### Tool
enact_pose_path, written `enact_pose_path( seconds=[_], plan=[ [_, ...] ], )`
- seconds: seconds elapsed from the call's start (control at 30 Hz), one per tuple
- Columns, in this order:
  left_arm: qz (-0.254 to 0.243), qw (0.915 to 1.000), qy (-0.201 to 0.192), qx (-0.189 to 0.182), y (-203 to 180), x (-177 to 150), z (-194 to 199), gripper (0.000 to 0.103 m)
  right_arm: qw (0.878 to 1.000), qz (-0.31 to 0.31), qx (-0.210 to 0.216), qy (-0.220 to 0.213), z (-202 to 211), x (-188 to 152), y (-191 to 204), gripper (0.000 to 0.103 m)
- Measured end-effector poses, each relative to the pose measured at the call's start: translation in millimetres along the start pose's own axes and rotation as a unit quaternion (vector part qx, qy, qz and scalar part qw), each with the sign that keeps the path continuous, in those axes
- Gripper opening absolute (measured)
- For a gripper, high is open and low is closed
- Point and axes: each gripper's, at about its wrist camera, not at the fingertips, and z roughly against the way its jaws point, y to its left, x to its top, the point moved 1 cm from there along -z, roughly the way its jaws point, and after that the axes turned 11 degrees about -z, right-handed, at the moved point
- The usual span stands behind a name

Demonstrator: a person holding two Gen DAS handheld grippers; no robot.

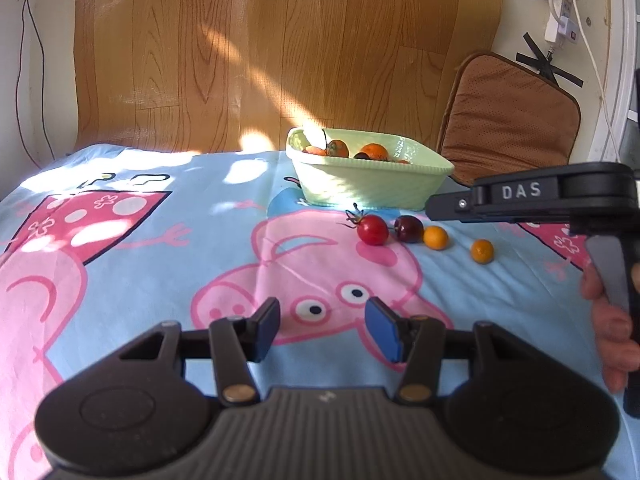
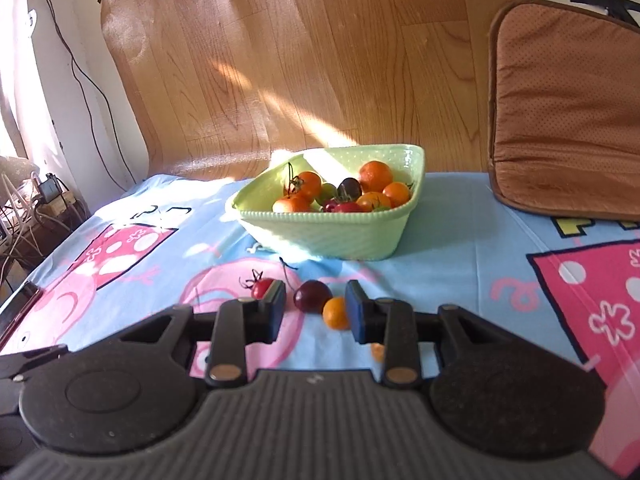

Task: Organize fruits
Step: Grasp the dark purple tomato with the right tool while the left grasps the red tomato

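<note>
Pale green bowl (image 2: 328, 236): stands on your blue cartoon-print cloth (image 2: 460, 240), toward the far edge; holds a heap of orange, red, dark and green tomatoes.

Loose fruit, on the cloth just in front of the bowl, in a rough row:
- red tomato (image 1: 372, 230) with its stem on, leftmost;
- dark purple tomato (image 1: 408, 229), just beside the red one;
- orange tomato (image 1: 435, 237), close by the dark one;
- second orange tomato (image 1: 482, 251), set a little apart on the right.

Your left gripper (image 1: 322, 328): jaws wide, nothing between the blue pads; it hangs over the pig's face on the cloth, well short of the fruit.

Your right gripper (image 2: 315, 312): jaws parted, nothing gripped; the dark tomato and an orange one show in the gap, the red one partly behind the left finger. From the left camera, its black body reaches in just beyond the row, your hand (image 1: 612, 328) on the grip.

Brown cushion (image 2: 568, 112): leans at the far right, against the wood-look backing (image 2: 320, 60).
</note>
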Motion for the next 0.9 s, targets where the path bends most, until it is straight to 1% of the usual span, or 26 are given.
enact_pose_path(
  seconds=[0.1, 0.17, 0.27, 0.33, 0.4, 0.5, 0.53, 0.6, 0.63, 0.67, 0.7, 0.77, 0.83, 0.9],
  plan=[
    [0.010, 0.9999, -0.007, -0.003, 3, -1, 2, 0.048, 1.000, -0.015, 0.016, 0.018, -17, 9, 2, 0.037],
    [0.017, 0.9998, -0.007, -0.007, 6, -1, 2, 0.048, 1.000, -0.011, 0.013, 0.024, -26, 12, 5, 0.038],
    [0.022, 0.9993, -0.005, -0.028, 14, 5, -3, 0.048, 0.999, -0.006, 0.007, 0.035, -34, 13, 5, 0.039],
    [-0.003, 0.9991, -0.010, -0.041, 17, 16, -9, 0.045, 0.999, -0.003, 0.012, 0.045, -36, 12, 2, 0.038],
    [-0.047, 0.9957, -0.004, -0.080, 16, 29, -18, 0.046, 0.998, 0.005, 0.013, 0.053, -37, 12, -1, 0.038],
    [-0.101, 0.9905, -0.009, -0.093, 12, 44, -32, 0.044, 0.997, 0.031, 0.031, 0.060, -35, 11, -2, 0.039],
    [-0.105, 0.9888, -0.002, -0.106, 12, 48, -40, 0.044, 0.997, 0.045, 0.032, 0.061, -34, 11, -1, 0.039],
    [-0.083, 0.9872, 0.015, -0.136, 16, 57, -56, 0.044, 0.994, 0.088, 0.029, 0.064, -34, 8, 5, 0.039],
    [-0.063, 0.9862, 0.026, -0.151, 20, 61, -64, 0.037, 0.992, 0.109, 0.025, 0.063, -33, 6, 8, 0.035],
    [-0.044, 0.9839, 0.044, -0.168, 23, 63, -74, 0.036, 0.991, 0.122, 0.015, 0.058, -33, 5, 9, 0.035],
    [-0.023, 0.9822, 0.051, -0.179, 28, 64, -81, 0.035, 0.990, 0.125, 0.014, 0.058, -33, 6, 7, 0.035],
    [0.006, 0.9785, 0.056, -0.199, 34, 66, -91, 0.035, 0.988, 0.135, 0.028, 0.067, -34, 7, 3, 0.035],
    [0.025, 0.9757, 0.058, -0.209, 39, 68, -99, 0.035, 0.985, 0.157, 0.028, 0.066, -35, 5, 4, 0.036],
    [0.032, 0.9765, 0.059, -0.205, 39, 71, -105, 0.034, 0.983, 0.167, 0.028, 0.067, -37, 4, 5, 0.036]
  ],
)
